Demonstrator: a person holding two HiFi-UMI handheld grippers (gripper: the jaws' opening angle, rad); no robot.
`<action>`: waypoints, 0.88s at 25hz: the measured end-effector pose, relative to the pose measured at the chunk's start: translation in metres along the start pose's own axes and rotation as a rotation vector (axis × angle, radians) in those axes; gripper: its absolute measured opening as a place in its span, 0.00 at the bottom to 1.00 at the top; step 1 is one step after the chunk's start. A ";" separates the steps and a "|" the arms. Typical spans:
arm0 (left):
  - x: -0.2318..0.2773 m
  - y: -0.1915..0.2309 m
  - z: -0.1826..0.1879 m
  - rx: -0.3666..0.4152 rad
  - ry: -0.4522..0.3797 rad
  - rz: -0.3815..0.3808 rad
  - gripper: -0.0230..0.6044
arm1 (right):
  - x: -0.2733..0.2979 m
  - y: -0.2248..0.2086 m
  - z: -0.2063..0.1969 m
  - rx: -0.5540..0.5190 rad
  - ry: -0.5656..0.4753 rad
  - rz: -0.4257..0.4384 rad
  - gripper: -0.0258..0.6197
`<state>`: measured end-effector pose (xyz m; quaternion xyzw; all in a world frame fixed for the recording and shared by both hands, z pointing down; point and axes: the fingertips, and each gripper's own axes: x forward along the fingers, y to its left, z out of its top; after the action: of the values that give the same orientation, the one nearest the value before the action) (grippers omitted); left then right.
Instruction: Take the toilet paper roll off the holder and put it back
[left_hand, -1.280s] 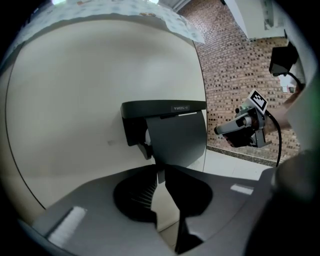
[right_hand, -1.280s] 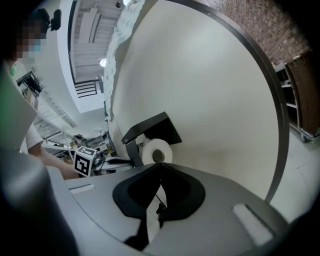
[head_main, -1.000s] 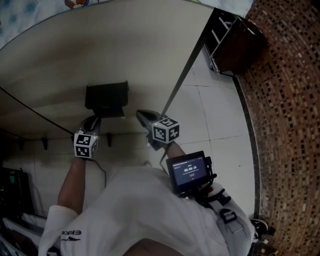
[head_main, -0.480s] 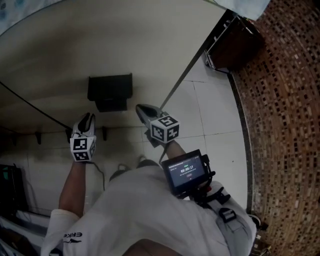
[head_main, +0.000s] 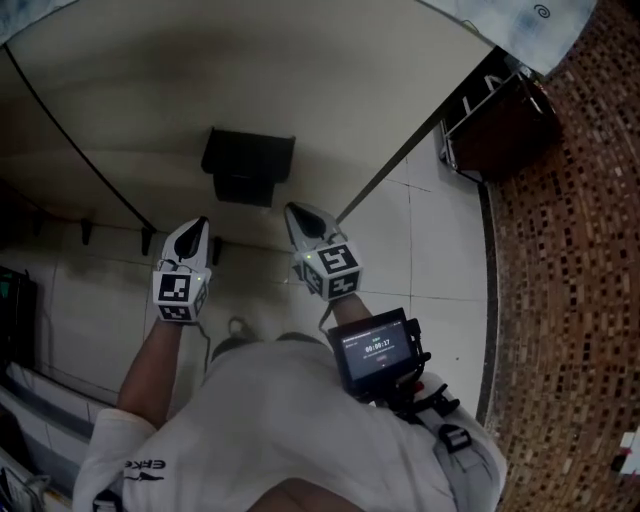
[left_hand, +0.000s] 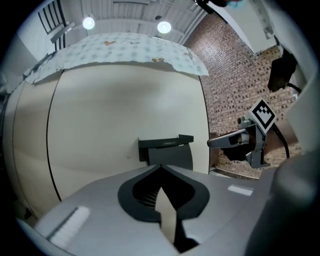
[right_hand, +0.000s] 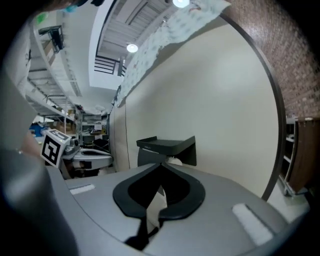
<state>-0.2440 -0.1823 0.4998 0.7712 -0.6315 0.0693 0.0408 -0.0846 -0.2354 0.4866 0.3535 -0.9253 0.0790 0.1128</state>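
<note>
Peeking out white below the shelf-topped lid, the toilet paper roll (right_hand: 174, 161) sits in its black holder (right_hand: 167, 146) on the cream wall (head_main: 300, 90). It lies straight ahead of my right gripper (right_hand: 161, 165) and apart from its tips. From my left gripper (left_hand: 161, 167) the holder is ahead and slightly to the right, also out of reach, and its lid hides the roll.

I expect the roll to be light, soft and easy to crush, and its loose end may unwind. I would take it gently across its width near the core and have the other gripper lift the lid.

The left gripper's jaws have just closed with nothing between them. The right gripper's jaws are together and hold nothing.

A pale strip of print runs along the holder's front edge, too small to read. The screen (head_main: 378, 347) on my chest rig shows a timer that seems to read 00:00:17. The white sleeve (head_main: 140, 467) carries letters that look like ERKE. Each gripper's marker cube (head_main: 180, 297) bears only black and white squares.
</note>
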 end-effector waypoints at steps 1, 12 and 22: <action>-0.004 -0.002 0.000 -0.006 -0.012 0.009 0.04 | -0.001 0.003 0.001 -0.042 -0.011 -0.010 0.06; -0.068 -0.133 0.038 -0.029 -0.098 0.145 0.04 | -0.116 0.005 0.013 -0.165 -0.123 0.076 0.06; -0.134 -0.237 0.034 -0.033 -0.098 0.245 0.04 | -0.214 0.016 -0.013 -0.134 -0.146 0.209 0.06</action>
<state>-0.0359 -0.0106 0.4510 0.6900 -0.7232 0.0258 0.0139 0.0612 -0.0843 0.4420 0.2517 -0.9660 0.0022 0.0597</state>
